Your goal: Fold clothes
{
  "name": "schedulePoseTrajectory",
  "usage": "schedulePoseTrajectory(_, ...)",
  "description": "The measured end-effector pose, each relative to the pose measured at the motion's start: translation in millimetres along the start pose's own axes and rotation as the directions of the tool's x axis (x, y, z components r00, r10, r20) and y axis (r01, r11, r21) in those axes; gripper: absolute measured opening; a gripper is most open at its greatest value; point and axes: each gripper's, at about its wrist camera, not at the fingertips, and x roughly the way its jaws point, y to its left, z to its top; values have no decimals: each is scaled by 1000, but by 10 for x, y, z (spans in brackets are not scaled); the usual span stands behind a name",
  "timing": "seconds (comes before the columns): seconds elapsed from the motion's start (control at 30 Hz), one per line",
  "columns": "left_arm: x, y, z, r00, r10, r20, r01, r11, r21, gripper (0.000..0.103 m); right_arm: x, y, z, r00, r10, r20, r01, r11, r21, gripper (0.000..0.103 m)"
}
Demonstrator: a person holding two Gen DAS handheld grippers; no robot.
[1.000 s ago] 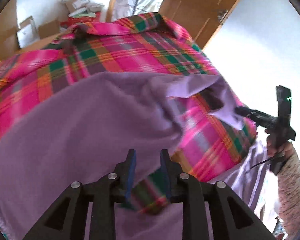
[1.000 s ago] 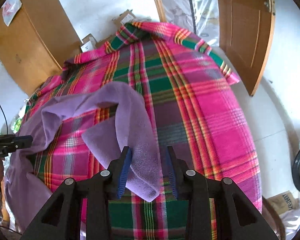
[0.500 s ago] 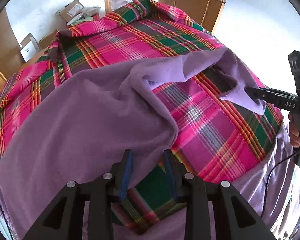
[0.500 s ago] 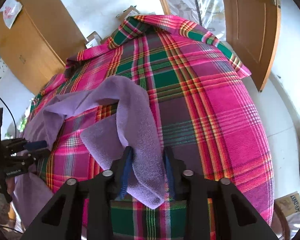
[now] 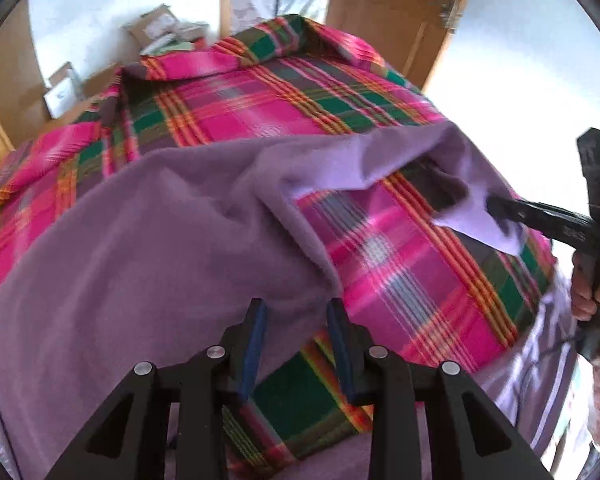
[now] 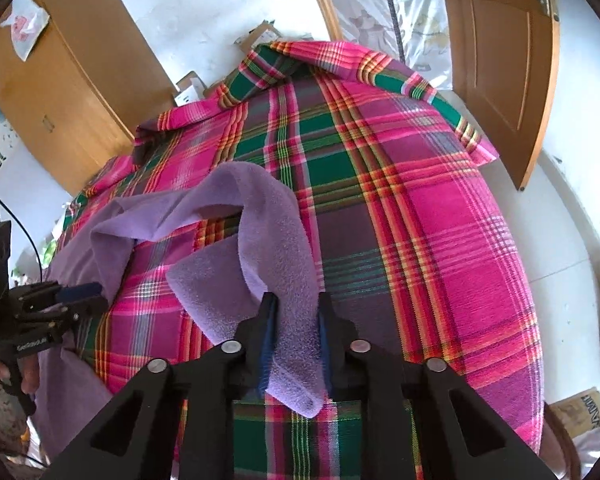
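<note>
Left gripper [image 5: 296, 316]: pinching a fold of the purple fleece garment [image 5: 140, 264] between its blue-padded fingers [image 5: 254, 344]; also seen from the right wrist view at far left [image 6: 80, 300], fingers closed into the cloth edge.
Right gripper [image 6: 294, 320]: pressed onto a corner of the same purple fleece, cloth bunched between the fingers [image 6: 268, 332] and hanging just below them; seen from the left wrist view at right [image 5: 504, 210], tips buried in the lifted corner.
Purple fleece garment [image 6: 260, 224]: draped over the plaid-covered surface, spanning from one gripper to the other; raised into a ridge ahead of the right gripper, spread wide ahead and to the left of the left gripper.
Plaid cloth [image 6: 400, 208]: pink, green and orange check, under the fleece, exposed ahead and to the right of the right gripper, and between the two grippers.
Hand [image 5: 588, 284]: wrapped around the right gripper's handle, at the right edge of the left wrist view.
Wooden door [image 6: 500, 60]: far ahead-right of the right gripper, beyond the plaid cloth.
Wooden cabinet [image 6: 60, 92]: far ahead-left of the right gripper.
Cardboard boxes [image 5: 160, 32]: on the floor past the far edge of the plaid cloth.
</note>
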Motion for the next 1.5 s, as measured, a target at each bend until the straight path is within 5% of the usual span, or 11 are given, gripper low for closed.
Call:
schedulePoseTrajectory(0.13,27,-38,-25,1000,-6,-5,6,1000,2,32,-32,-20,7,1000,-2,15,2,1000,2,14)
schedulePoseTrajectory(0.37,107,-215,16,995,101,3,-101,994,34,32,-21,-56,21,1000,-18,19,19,1000,-18,11)
schedulePoseTrajectory(0.5,134,-198,82,993,115,-11,-116,993,-24,32,-57,-43,75,997,-60,39,63,995,-71,9)
schedulePoseTrajectory(0.67,122,-102,124,993,118,-11,-118,988,-96,8,-94,-37,180,986,-148,74,157,976,-149,9)
schedulePoseTrajectory(0.77,98,-63,129,995,102,-6,-102,988,-120,4,-86,-77,268,977,-193,94,207,963,-170,9)
schedulePoseTrajectory(1.1,-322,29,161,995,47,93,-35,991,-132,3,-87,-134,585,918,-340,203,384,892,-237,9)
schedulePoseTrajectory(1.37,-383,-27,13,997,7,73,-1,997,-83,3,-5,-167,674,813,-479,331,569,773,-281,9)
schedulePoseTrajectory(1.5,-246,-120,-74,1000,-20,24,21,998,-61,3,72,-291,678,812,-511,282,579,766,-278,9)
